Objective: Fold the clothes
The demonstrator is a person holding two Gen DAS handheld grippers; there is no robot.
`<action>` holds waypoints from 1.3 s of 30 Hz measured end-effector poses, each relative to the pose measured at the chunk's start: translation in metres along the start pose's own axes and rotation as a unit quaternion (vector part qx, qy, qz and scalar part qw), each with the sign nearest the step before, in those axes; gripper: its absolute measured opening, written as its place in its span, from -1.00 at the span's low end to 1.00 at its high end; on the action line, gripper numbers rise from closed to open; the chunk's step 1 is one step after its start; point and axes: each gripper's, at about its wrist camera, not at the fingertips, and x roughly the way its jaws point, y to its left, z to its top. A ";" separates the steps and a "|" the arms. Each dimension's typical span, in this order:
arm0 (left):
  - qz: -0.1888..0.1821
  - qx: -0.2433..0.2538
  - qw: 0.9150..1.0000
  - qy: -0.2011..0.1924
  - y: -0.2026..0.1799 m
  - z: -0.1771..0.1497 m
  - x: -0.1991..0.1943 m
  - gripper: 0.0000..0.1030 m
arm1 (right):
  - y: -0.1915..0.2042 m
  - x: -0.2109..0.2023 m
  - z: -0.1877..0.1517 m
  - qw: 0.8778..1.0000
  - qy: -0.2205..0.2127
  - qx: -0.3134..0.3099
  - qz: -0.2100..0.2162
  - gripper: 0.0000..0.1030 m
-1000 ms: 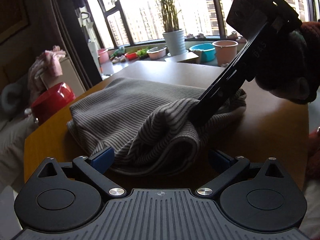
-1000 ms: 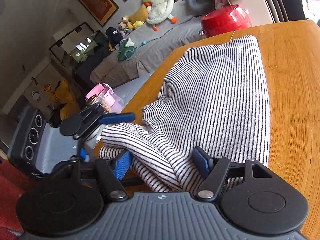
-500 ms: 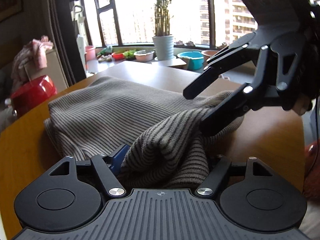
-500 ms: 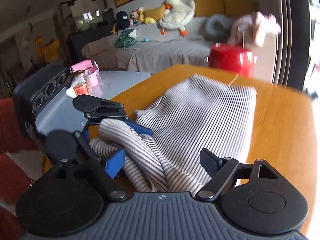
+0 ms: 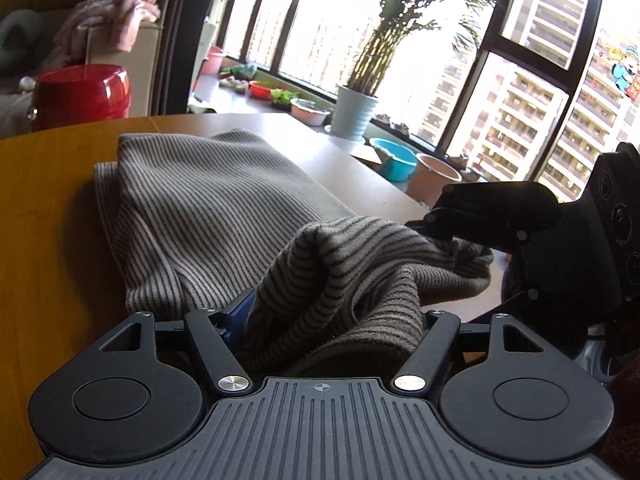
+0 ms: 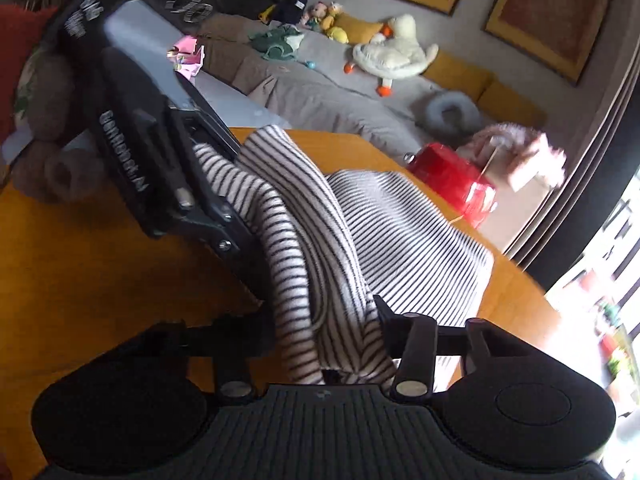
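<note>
A black-and-white striped garment [image 5: 208,216] lies partly folded on the wooden table [image 5: 48,240]. My left gripper [image 5: 332,320] is shut on a bunched edge of it, lifted off the table. My right gripper [image 6: 328,344] is shut on the same raised edge [image 6: 304,248] a short way along. The right gripper also shows in the left wrist view [image 5: 496,216] at the right, and the left gripper shows in the right wrist view [image 6: 160,160] at the upper left. The rest of the garment [image 6: 408,240] lies flat beyond.
A red pot [image 5: 80,96] stands past the table's far left edge, also in the right wrist view [image 6: 456,184]. A potted plant [image 5: 356,116] and bowls line the window sill. A sofa with plush toys [image 6: 392,52] lies behind the table.
Both grippers have closed on the garment's near edge and lifted it. They have swung round, so the fold rises over the flat part.
</note>
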 end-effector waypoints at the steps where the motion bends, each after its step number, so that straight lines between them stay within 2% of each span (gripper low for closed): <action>1: 0.005 0.007 1.000 -0.002 -0.003 0.000 -0.004 0.50 | -0.004 0.000 0.000 1.000 0.003 0.012 0.005 -0.22; 4: 0.009 0.017 0.999 -0.029 -0.007 0.000 -0.030 0.76 | -0.009 -0.003 -0.004 0.999 0.012 0.033 0.014 -0.30; 6: 0.016 0.011 0.998 -0.062 -0.003 0.001 -0.053 0.76 | -0.007 -0.005 -0.004 0.999 0.018 0.033 0.017 -0.34; 8: 0.037 -0.018 0.995 -0.091 0.010 0.006 -0.071 0.75 | -0.007 -0.008 -0.002 0.999 0.024 0.038 0.020 -0.39; 11: 0.058 -0.070 0.989 -0.112 0.031 0.019 -0.072 0.51 | -0.012 -0.018 0.006 0.997 0.036 0.060 0.038 -0.43; 13: 0.064 -0.079 0.988 -0.115 0.043 0.031 -0.057 0.19 | -0.016 -0.032 0.014 0.995 0.041 0.074 0.056 -0.44; 15: 0.058 -0.090 0.989 -0.103 0.054 0.038 -0.036 0.09 | -0.020 -0.054 0.026 0.995 0.036 0.071 0.066 -0.45; 18: 0.037 -0.110 0.991 -0.072 0.070 0.042 -0.006 0.08 | -0.029 -0.086 0.050 0.995 0.017 0.065 0.069 -0.45; 21: 0.018 -0.116 0.992 -0.044 0.078 0.038 0.013 0.11 | -0.050 -0.097 0.074 0.994 -0.001 0.071 0.081 -0.45; 23: -0.006 -0.126 0.991 -0.035 0.084 0.035 0.016 0.15 | -0.070 -0.080 0.084 0.992 0.001 0.074 0.101 -0.45; 26: -0.003 -0.133 0.991 -0.024 0.092 0.033 0.020 0.16 | -0.106 -0.029 0.083 0.986 0.021 0.110 0.125 -0.45; 28: -0.003 -0.138 0.990 -0.021 0.097 0.029 0.023 0.13 | -0.130 0.013 0.074 0.978 0.037 0.149 0.145 -0.42; 30: -0.004 -0.147 0.989 -0.025 0.101 0.027 0.022 0.09 | -0.149 0.047 0.059 0.964 0.047 0.196 0.172 -0.39; 32: -0.006 -0.161 0.986 -0.029 0.106 0.027 0.021 0.07 | -0.160 0.071 0.045 0.956 0.050 0.224 0.185 -0.28; 34: -0.013 -0.176 0.984 -0.033 0.112 0.024 0.019 0.05 | -0.165 0.086 0.033 0.948 0.046 0.247 0.194 -0.07; 36: -0.006 -0.175 0.984 -0.034 0.113 0.022 0.018 0.00 | -0.167 0.094 0.022 0.942 0.036 0.266 0.201 -0.02; 38: 0.021 -0.173 0.984 -0.035 0.114 0.023 0.011 0.05 | -0.169 0.095 0.017 0.940 0.029 0.276 0.201 -0.01; 39: 0.023 -0.173 0.984 -0.044 0.115 0.024 0.003 0.10 | -0.170 0.095 0.015 0.939 0.026 0.278 0.200 0.00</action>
